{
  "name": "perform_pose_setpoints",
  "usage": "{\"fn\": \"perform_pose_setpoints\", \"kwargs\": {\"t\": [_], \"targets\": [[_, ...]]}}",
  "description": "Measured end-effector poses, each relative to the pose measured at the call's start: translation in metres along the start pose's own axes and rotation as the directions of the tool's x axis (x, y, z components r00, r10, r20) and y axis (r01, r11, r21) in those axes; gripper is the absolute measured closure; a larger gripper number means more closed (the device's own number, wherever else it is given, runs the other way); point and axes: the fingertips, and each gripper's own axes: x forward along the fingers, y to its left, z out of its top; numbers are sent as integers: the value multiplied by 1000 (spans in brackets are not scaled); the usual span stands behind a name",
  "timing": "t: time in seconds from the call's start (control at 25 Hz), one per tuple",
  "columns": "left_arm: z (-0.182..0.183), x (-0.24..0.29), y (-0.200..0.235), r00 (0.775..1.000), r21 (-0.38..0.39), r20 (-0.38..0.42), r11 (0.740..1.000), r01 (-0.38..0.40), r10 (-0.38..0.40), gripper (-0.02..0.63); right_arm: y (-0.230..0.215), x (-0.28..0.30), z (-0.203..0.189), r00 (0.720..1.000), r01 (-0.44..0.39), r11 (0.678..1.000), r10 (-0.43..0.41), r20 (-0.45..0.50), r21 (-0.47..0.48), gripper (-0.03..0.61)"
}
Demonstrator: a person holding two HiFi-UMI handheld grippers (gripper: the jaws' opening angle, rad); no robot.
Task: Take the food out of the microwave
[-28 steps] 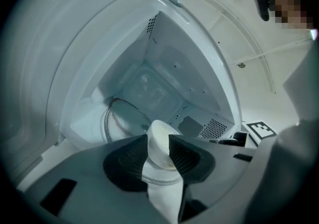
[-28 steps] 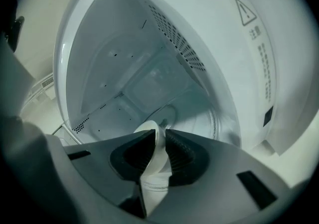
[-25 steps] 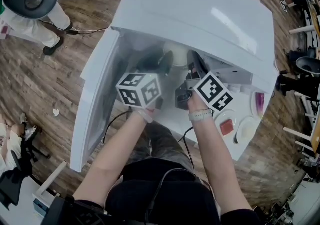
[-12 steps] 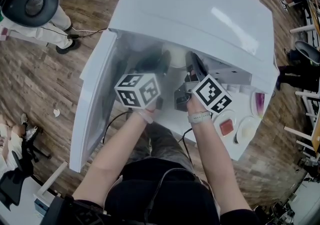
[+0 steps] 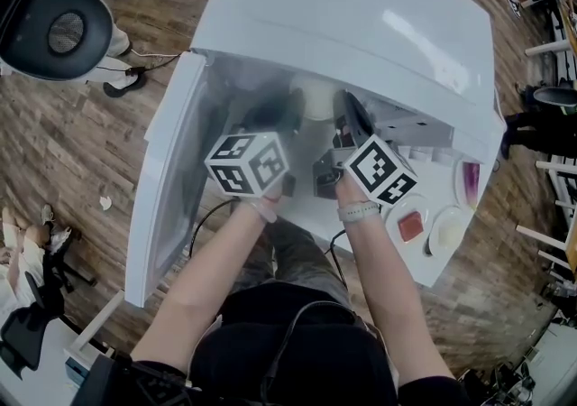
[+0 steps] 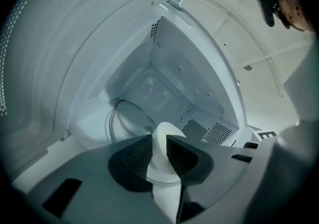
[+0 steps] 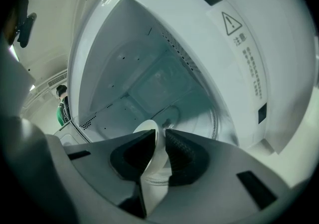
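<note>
**A:** Where is the food at this point?

**B:** It is inside the white box-shaped microwave oven [image 5: 361, 25], whose white door [image 5: 167, 197] hangs open on the left. A pale white round dish [image 5: 315, 99] sits deep in the cavity, over the clear glass turntable [image 6: 122, 118]. No view shows what the dish actually holds.

**A:** And the two tools?

**B:** The right tool [image 7: 160, 151] has its jaws partway in and clamped on the dish's rim, with a pad on either face. The left tool [image 6: 159, 153] has another part of the rim between its jaws, and those jaws are closing. Its pads look very near the rim, but that hold does not look firm yet.

**A:** So what could go wrong from here?

**B:** The main risk is lifting too early. If the person raises the dish before the left tool has bitten, its weight would hang from the right side alone. It would likely tip and spill its contents into the cavity.

**A:** And once both tools hold it?

**B:** Both would be gripping only a thin, smooth edge. A hard pull, or one hand rising ahead of the other, could let the rim slide out of the pads. Dragging the dish rather than lifting it might pull the turntable along. The cavity roof and front sill are close, so a tilted dish could knock against them on the way out.
</note>
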Motion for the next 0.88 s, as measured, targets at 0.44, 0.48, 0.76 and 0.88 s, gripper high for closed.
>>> {"fn": "perform_pose_setpoints", "kwargs": {"t": [0.44,0.48,0.76,0.88], "targets": [[-1,-16,-11,999,22,39,1000,-13,13,525,6,-17,-3,999,-42,999,43,6,-20,500],[-1,-18,-12,999,24,44,1000,-14,13,524,7,-19,-3,999,-46,999,46,5,-24,500],[-9,-39,-21,997,24,73,999,-21,19,525,14,-39,-10,998,-69,997,70,6,-32,500],[-13,-43,-25,997,23,76,999,-26,24,524,14,-45,-12,997,-74,997,74,1,-35,500]]}}
